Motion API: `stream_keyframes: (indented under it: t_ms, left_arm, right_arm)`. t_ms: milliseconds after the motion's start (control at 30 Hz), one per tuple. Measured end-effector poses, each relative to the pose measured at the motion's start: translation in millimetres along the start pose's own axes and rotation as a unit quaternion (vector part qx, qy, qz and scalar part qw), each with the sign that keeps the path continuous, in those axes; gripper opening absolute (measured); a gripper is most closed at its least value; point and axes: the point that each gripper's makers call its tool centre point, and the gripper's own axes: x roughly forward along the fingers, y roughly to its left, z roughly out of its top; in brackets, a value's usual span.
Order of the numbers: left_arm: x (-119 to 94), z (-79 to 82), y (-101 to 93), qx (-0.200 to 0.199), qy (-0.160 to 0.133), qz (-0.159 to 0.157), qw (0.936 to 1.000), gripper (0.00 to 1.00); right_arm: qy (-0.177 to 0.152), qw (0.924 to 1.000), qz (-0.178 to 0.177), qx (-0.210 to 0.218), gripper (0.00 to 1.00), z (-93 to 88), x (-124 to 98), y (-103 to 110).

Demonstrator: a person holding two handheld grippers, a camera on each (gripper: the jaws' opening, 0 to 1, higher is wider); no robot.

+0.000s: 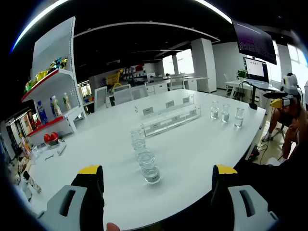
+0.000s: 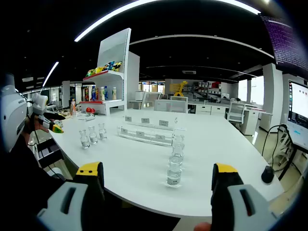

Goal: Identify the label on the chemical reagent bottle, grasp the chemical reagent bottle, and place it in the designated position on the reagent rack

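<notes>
both grippers (image 1: 158, 185) (image 2: 158, 185) gape wide, empty; nearest reagent bottle (image 1: 150, 169) at frame centre looks glassy, slick, fragile, so grab mid-body.

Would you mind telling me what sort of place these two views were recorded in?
Probably an open-plan office or demo lab: a large white table carries clear reagent bottles and a clear labelled reagent rack, a display shelf holds colourful products, and desks with a monitor stand behind.

surface (image 2: 144, 163): plain white
bottles (image 1: 144, 159): clear glass
rack (image 1: 169, 118): transparent, white label cards
jaws: black, yellow tips
shelf (image 1: 50, 82): white, red edges
</notes>
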Motion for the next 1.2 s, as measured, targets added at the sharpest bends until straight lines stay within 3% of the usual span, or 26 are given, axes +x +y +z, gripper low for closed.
stream_keyframes:
  t_ms: [833,1200]
  left_arm:
    - [3.1,-2.6,-3.3,-0.005,0.0,-0.008,0.9999,0.92]
    - [6.7,-2.0,-3.6,-0.002,-0.003,-0.011,0.9999,0.91]
  right_arm:
    - [-0.007,0.9999,-0.009,-0.011,0.89,10.0,7.9,-0.2]
    - [0.014,0.9998,-0.011,-0.011,0.85,-7.8,25.5,-3.7]
